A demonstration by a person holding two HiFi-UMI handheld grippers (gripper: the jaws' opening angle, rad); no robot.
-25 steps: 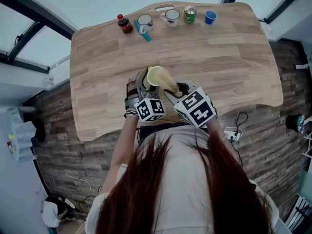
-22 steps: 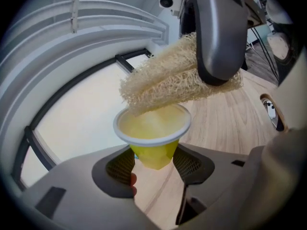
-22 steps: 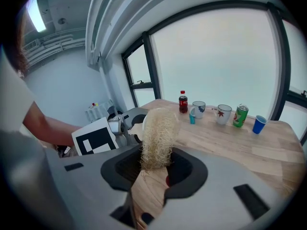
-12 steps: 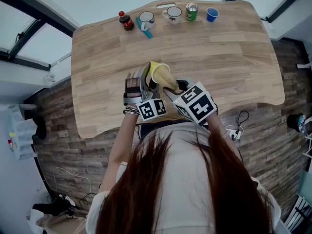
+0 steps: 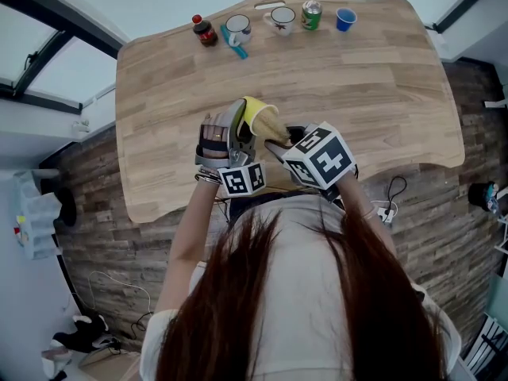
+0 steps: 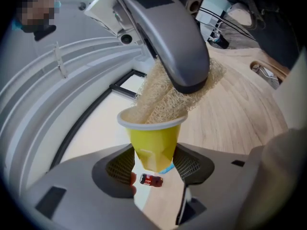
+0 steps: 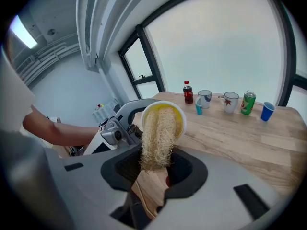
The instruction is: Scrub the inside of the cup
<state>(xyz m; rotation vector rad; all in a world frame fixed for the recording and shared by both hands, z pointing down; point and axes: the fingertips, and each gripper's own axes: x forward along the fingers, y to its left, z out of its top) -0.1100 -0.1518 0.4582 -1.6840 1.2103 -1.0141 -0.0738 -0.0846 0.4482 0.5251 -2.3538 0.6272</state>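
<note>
Evidently mid-scrub: the left gripper (image 6: 154, 170) pinches the cup (image 6: 152, 139) above the table (image 5: 357, 78), and the right gripper (image 7: 154, 170) clamps the loofah (image 7: 156, 133), whose end sits inside the cup. Next move, likely: twist the loofah round the wall.

Tip of the loofah (image 7: 156, 138) buried in the yellow cup (image 6: 154, 143); near edge of the table (image 5: 159, 94) lost behind the person's hair (image 5: 302, 292), mug (image 5: 281, 20) print, can (image 5: 310, 16) label too small to read
</note>
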